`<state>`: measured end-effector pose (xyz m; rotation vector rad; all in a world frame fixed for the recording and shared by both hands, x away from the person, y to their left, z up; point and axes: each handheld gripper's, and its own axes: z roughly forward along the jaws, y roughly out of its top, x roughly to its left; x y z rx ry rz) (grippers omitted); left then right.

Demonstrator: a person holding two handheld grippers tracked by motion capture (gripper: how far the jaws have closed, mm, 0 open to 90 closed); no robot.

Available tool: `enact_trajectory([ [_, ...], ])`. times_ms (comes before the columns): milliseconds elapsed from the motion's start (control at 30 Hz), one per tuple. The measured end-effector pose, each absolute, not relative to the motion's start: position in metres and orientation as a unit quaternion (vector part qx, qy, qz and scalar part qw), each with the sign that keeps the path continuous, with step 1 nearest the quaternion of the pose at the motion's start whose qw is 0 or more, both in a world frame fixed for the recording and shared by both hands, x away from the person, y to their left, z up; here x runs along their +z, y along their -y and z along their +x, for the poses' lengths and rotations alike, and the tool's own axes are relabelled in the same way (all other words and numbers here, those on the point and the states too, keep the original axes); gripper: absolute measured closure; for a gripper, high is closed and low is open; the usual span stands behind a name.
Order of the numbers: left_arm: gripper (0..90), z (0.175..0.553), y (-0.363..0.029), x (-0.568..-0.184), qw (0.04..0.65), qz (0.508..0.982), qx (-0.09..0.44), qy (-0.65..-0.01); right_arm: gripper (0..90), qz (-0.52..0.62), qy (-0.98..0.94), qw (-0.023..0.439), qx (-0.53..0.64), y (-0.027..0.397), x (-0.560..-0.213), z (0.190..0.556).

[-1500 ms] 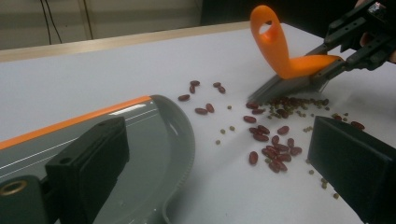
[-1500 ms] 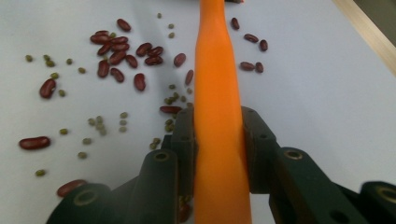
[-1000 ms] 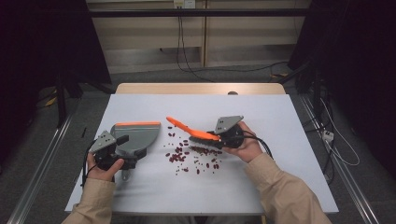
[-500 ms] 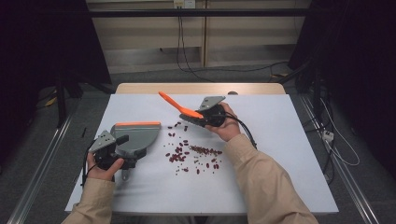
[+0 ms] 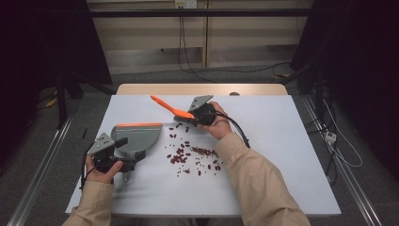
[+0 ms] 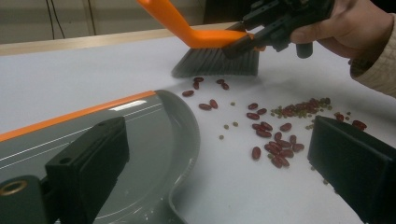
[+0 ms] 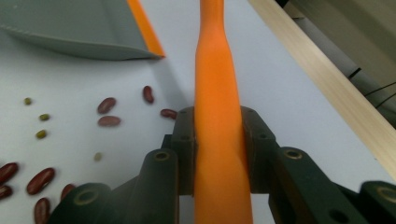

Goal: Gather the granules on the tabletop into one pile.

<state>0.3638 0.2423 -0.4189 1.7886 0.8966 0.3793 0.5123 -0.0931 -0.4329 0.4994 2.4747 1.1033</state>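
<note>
A grey dustpan (image 5: 139, 135) with an orange front lip lies on the white table (image 5: 287, 155), left of centre. My left gripper (image 5: 129, 149) sits at its rear near the handle. In the left gripper view its jaws (image 6: 219, 154) stand wide apart, one over the dustpan (image 6: 140, 130), the other over the table, so it is open. Red beans (image 5: 188, 153) and small green ones lie scattered at mid-table. My right gripper (image 5: 195, 117) is shut on the orange brush (image 5: 167, 106) handle (image 7: 217, 93). The brush's grey bristles (image 6: 215, 63) rest at the far side of the beans (image 6: 275, 140).
A wooden strip (image 5: 202, 88) runs along the table's far edge, close behind the brush. A black cable (image 5: 237, 129) trails from the right gripper over the forearm. The right half of the table is bare white surface.
My right gripper has carried the brush away from me and to the left, from the right side of the beans to their far side. The left gripper and dustpan stayed put.
</note>
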Motion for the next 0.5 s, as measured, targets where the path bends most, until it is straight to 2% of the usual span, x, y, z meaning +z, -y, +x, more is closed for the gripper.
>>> enact_trajectory([
  [500, 5.3, 0.365, -0.243, -0.42, 0.52, 0.751, 0.161, -0.373, 71.1, 0.09, -0.908, 0.145, 0.382, 0.11, -0.427, 0.468],
])
